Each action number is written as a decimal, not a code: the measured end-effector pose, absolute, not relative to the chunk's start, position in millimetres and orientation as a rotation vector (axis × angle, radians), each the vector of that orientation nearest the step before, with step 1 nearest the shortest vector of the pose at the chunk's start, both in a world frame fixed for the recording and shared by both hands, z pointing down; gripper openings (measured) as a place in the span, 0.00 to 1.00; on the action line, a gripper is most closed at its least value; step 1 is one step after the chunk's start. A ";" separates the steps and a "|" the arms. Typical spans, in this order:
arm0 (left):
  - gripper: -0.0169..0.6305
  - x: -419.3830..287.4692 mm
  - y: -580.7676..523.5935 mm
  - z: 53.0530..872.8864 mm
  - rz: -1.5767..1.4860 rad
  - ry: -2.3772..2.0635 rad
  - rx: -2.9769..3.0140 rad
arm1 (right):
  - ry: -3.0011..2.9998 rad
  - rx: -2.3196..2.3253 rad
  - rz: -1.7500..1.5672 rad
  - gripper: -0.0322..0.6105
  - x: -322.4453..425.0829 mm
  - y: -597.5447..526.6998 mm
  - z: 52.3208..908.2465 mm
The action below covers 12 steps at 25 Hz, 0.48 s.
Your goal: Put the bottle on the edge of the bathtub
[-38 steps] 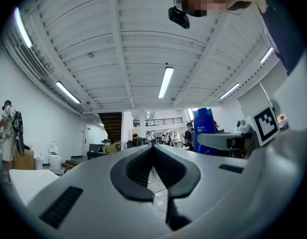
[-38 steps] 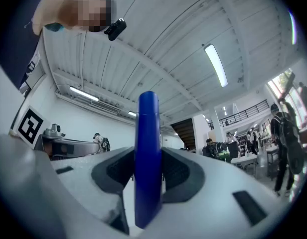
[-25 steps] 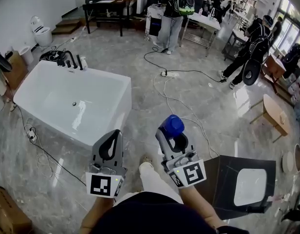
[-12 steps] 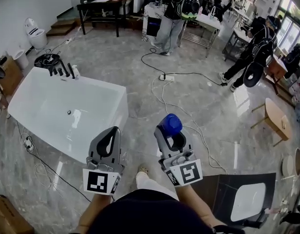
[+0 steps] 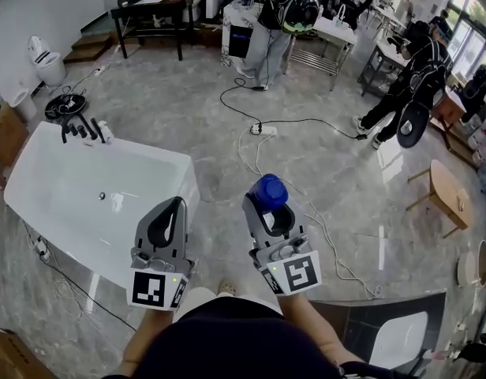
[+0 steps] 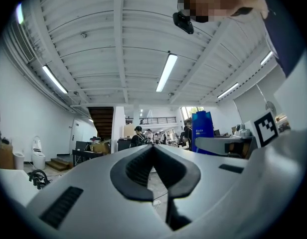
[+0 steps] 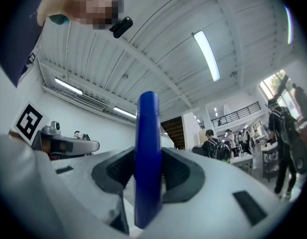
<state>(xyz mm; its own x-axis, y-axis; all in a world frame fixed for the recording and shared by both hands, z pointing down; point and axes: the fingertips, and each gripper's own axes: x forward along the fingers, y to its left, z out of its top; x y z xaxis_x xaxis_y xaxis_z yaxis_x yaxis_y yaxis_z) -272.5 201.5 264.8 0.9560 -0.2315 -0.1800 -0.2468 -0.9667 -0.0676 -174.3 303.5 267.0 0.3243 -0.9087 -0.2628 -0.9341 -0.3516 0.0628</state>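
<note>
White bathtub point(image 5: 140, 150) sits at left, w/ a black tap set point(image 5: 81, 129) on its far-left corner. My left tongs point(image 5: 174, 210) hang by the bathtub's near-right corner, shut tight w/ nothing btwn them. Just right of the bathtub, over the grey floor point(image 5: 219, 164), my right tongs point(image 5: 267, 208) are clamped on the blue bottle point(image 5: 268, 189). It sticks out past the tips, not touching the bathtub's edge. Further right & beyond the bathtub, a power strip point(image 5: 260, 130) w/ cable lies on the floor.
</note>
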 end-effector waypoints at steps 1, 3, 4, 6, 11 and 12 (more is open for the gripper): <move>0.03 -265.8 199.9 265.0 0.255 0.364 -3.019 | 1.713 -2.477 0.381 0.29 -167.3 303.7 266.7; 0.03 -252.1 197.2 266.5 0.241 0.348 -3.022 | 1.686 -2.489 0.374 0.29 -154.3 304.0 266.9; 0.03 -245.2 196.3 268.1 0.234 0.336 -3.023 | 1.675 -2.496 0.369 0.29 -148.4 303.6 268.0; 0.03 -231.6 193.8 272.0 0.221 0.309 -3.029 | 1.657 -2.514 0.355 0.29 -136.6 301.3 272.1; 0.03 -198.7 177.3 284.2 0.195 0.250 -3.048 | 1.605 -2.557 0.339 0.29 -108.0 290.7 280.8; 0.03 -191.4 172.3 286.5 0.192 0.240 -3.051 | 1.596 -2.565 0.340 0.29 -102.1 287.7 282.3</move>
<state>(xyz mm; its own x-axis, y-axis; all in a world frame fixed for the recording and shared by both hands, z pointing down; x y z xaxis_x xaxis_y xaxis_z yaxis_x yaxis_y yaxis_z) -191.4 172.3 286.5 0.9799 -0.1508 -0.1302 -0.1602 -0.9849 -0.0649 -102.1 287.7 282.3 0.4253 -0.8722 -0.2417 -0.8949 -0.4452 0.0317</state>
